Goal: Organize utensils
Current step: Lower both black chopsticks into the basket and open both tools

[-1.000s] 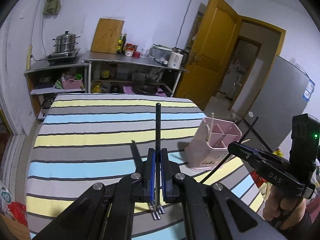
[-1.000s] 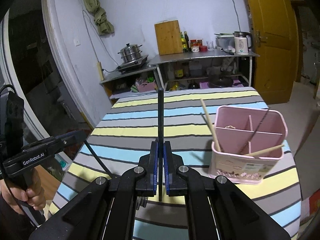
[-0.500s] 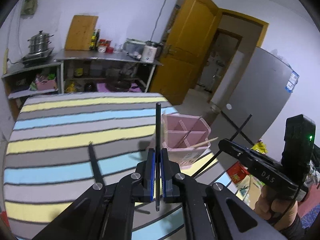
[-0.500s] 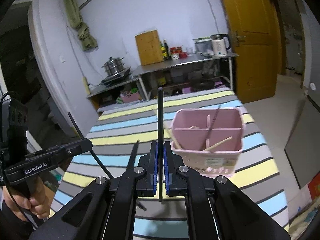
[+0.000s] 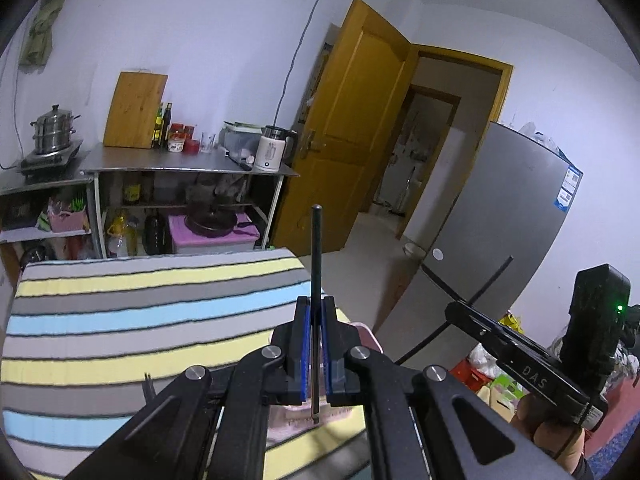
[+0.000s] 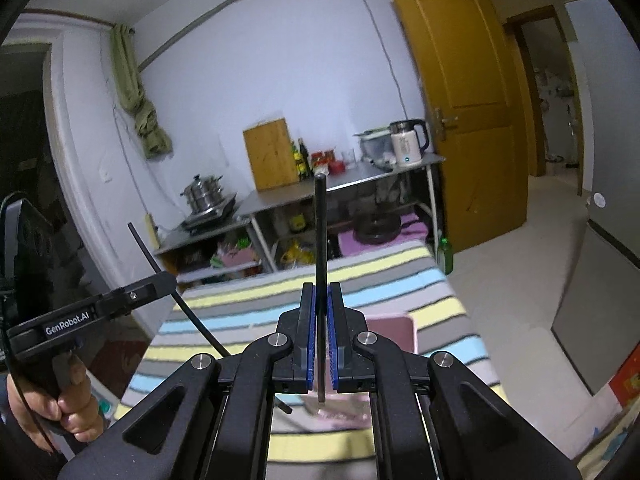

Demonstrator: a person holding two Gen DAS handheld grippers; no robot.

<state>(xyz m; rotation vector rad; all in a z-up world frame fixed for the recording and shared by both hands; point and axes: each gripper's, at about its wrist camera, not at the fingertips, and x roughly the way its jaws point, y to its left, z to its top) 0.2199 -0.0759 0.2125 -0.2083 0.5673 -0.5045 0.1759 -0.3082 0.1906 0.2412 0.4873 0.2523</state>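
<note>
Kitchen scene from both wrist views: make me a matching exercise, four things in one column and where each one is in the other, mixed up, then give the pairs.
Things:
1. black chopstick
2. pink utensil holder
3. white kettle
4. wooden cutting board

Places:
A. leaning against the wall
B. clamped in the left gripper
C. on the striped table, under the grippers
D. on the steel counter near the door

Pairs: 1-B, 2-C, 3-D, 4-A

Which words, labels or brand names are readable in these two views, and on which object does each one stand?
"DAS": on the side of the right gripper, left wrist view.
"GenRobot.AI": on the side of the left gripper, right wrist view.
Blue label on the refrigerator: too small to read.
Print on the pink utensil holder: blurred, unreadable.
</note>
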